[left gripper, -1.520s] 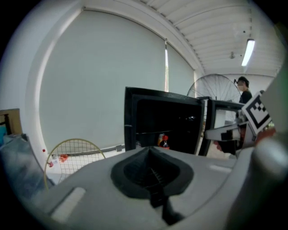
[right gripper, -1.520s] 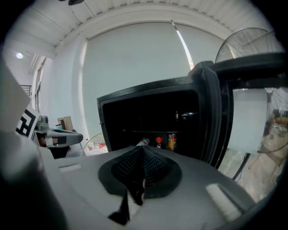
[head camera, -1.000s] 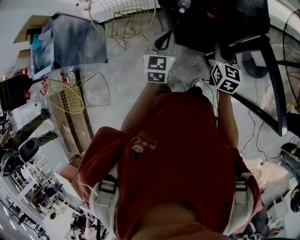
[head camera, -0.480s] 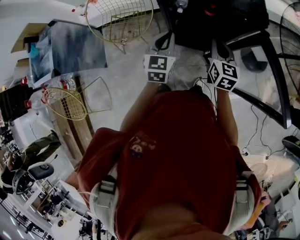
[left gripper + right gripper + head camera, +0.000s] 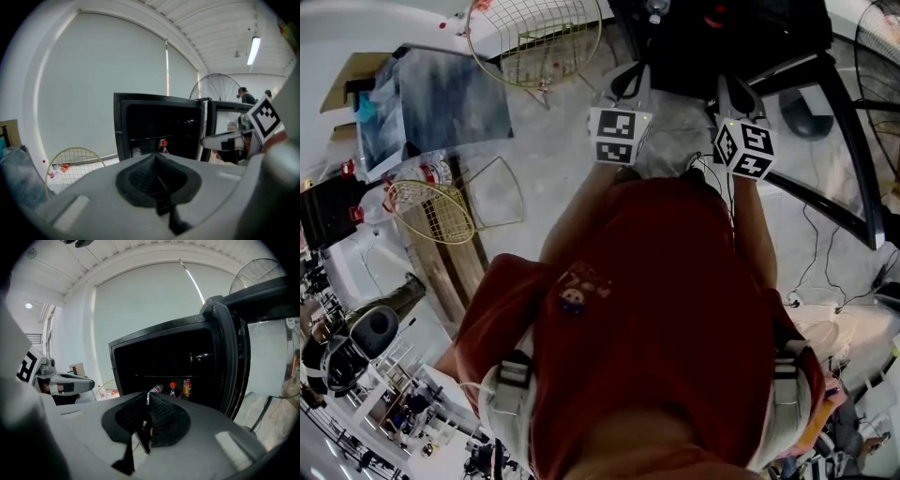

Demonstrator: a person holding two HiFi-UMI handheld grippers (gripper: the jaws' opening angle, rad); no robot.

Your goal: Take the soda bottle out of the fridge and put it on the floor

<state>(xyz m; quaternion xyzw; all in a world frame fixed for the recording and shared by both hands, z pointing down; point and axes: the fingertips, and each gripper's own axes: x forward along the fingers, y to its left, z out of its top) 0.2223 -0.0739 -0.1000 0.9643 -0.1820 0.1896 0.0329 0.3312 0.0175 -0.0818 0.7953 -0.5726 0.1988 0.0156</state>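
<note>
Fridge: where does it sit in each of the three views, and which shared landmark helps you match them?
Head view: the fridge is at the top edge, right of centre.
Left gripper view: fridge at centre, open.
Right gripper view: fridge at centre, door swung right.
Shared landmark: the wire mesh hoop, left of the fridge in every view.

Flat, pale light washes the scene around the tall black open-fronted fridge, whose inside stays a near-black cavity in both gripper views. Above and right of the fridge in the left gripper view, a long white ceiling strip lamp glares. Both gripper views bow straight lines and fade to black at the corners, and their near foreground is soft. In the head view, the pale grey concrete floor left of the fridge is bright, with warped edges.
</note>
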